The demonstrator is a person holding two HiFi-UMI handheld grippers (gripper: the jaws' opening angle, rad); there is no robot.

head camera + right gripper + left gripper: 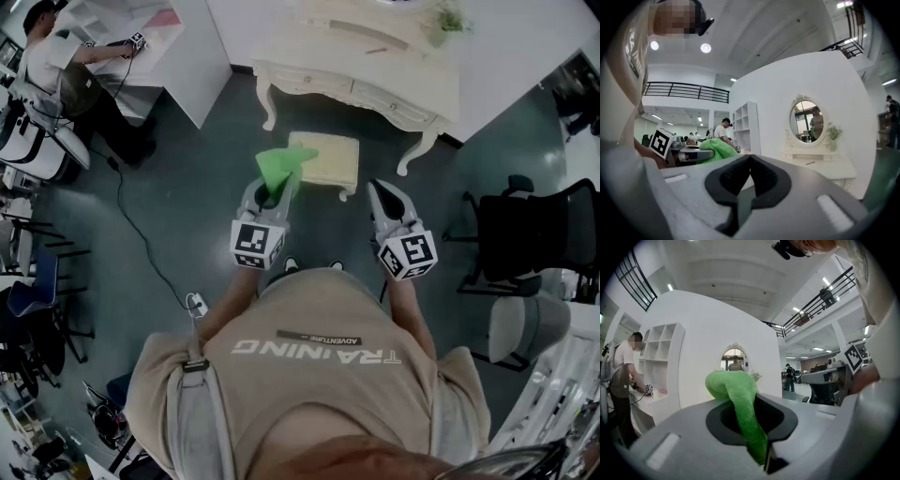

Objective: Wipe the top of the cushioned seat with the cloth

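The cushioned seat (pixel 326 159), a pale cream stool, stood on a dark floor (pixel 202 178) with bare floor open on its left and on its near side, where the wearer stood. Its far edge lay close under the front of a white dressing table (pixel 361 70), and one curved leg of that table came down just off the seat's right far corner. The left gripper (pixel 271 197) was held on the near left of the seat, its jaws clamped on a green cloth (pixel 281 164). In the left gripper view, the cloth (pixel 736 394) rose from between the jaws and folded over into a rounded lump. In the head view that lump overlapped the seat's near left corner, but whether it touched the cushion could not be told. The right gripper (pixel 384 197) was on the near right of the seat, apart from it. Its jaws were closed together with nothing between them, as the right gripper view (pixel 750 161) showed. A black office chair (pixel 525 234) stood well to the right of the seat, and a thin cable (pixel 141 234) ran across the floor well to its left. Farther left, another person (pixel 56 66) leaned at a white desk, well away from the seat.
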